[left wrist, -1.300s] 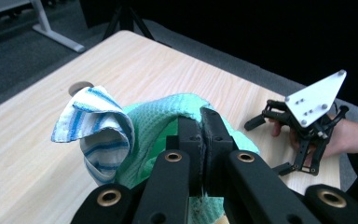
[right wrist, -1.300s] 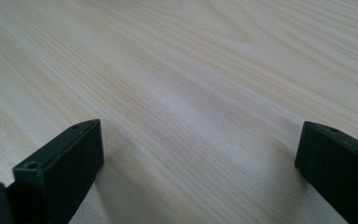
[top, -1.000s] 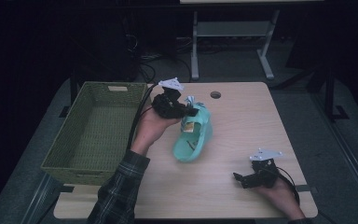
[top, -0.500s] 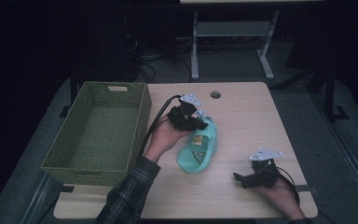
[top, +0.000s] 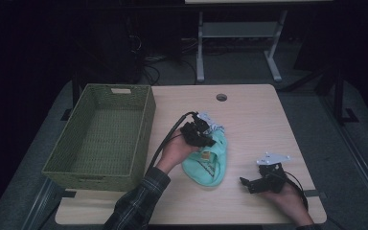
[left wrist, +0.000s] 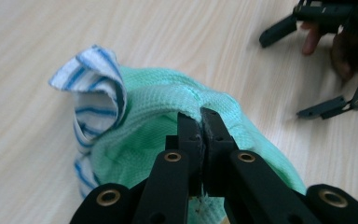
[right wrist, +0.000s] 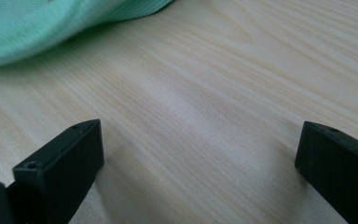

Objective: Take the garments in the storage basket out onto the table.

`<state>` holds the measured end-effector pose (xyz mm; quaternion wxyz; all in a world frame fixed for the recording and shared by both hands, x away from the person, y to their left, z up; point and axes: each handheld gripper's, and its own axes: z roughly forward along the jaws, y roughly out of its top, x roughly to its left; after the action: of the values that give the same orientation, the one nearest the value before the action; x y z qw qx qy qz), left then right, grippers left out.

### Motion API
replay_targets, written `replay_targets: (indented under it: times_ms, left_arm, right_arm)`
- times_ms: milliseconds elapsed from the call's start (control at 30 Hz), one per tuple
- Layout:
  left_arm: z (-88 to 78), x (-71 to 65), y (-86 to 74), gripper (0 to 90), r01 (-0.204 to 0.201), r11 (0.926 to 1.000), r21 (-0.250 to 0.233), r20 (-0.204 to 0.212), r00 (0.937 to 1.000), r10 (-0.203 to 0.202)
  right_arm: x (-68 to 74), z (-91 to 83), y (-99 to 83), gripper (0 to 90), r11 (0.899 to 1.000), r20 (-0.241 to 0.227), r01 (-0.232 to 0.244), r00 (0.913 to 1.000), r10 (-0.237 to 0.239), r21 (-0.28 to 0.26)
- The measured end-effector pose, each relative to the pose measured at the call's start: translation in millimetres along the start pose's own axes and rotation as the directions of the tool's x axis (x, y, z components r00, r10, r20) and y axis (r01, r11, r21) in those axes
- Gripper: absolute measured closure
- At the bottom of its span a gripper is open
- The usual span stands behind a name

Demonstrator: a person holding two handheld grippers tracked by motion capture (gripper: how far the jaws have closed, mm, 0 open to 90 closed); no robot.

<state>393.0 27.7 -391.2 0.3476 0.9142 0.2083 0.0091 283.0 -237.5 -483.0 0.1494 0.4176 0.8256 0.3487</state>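
Observation:
A mint-green garment (top: 210, 165) lies bunched on the wooden table (top: 249, 115), with a blue-and-white striped cloth (top: 212, 126) tucked at its far end. My left gripper (top: 205, 140) is shut on a fold of the green garment (left wrist: 154, 105), jaws pinched together on the fabric beside the striped cloth (left wrist: 93, 88). The left gripper (left wrist: 200, 116) points down at the table. My right gripper (top: 247, 184) rests low on the table to the right of the garment, open with nothing between its jaws. In the right gripper view that gripper (right wrist: 200, 140) frames bare wood, the green garment (right wrist: 51, 23) beyond it.
An empty woven green basket (top: 146, 125) stands on the left part of the table, close to the left hand. A cable hole (top: 221, 97) sits near the far edge. Dark floor and a desk frame (top: 201, 52) lie beyond the table.
The left hand has come down and toward the near right with the garment, which now rests more on the table. The right hand has stayed put.

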Motion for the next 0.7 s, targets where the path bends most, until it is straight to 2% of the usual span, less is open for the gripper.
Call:
replay_targets:
  times_ms: [67,233,467,600,633,700]
  left_arm:
    - [9.0,-1.7,-2.6,87.8,-0.012,0.9995,0.03,0.003,0.9999,0.012]
    - [23.6,-3.9,-7.1,87.7,0.001,0.999,0.044,0.011,0.9999,-0.001]
    - [42.7,-5.2,-14.1,87.1,-0.007,0.9959,0.09,0.02,0.9998,0.006]
    - [50.0,-5.5,-18.4,86.6,-0.002,0.9954,0.096,0.022,0.9998,0.0]
    - [50.5,-5.6,-18.9,86.1,0.002,0.9956,0.093,0.024,0.9997,-0.004]
    - [48.9,-5.8,-18.7,78.3,0.001,0.996,0.089,0.025,0.9997,-0.003]
  right_arm:
    - [0.0,-0.1,0.0,0.4,1.0,0.0,0.0,1.0,0.0,0.001]
    - [0.0,0.0,0.0,0.5,1.0,0.0,0.0,1.0,0.0,0.0]
    - [-0.1,0.0,0.0,0.5,1.0,0.0,0.001,1.0,-0.001,0.0]
    - [-0.1,0.1,0.0,0.5,1.0,0.0,0.001,1.0,-0.001,-0.001]
    - [-0.1,0.0,0.0,0.5,1.0,0.0,0.001,1.0,-0.001,0.0]
    - [-0.1,0.0,0.0,0.5,1.0,0.0,0.002,1.0,-0.002,0.0]
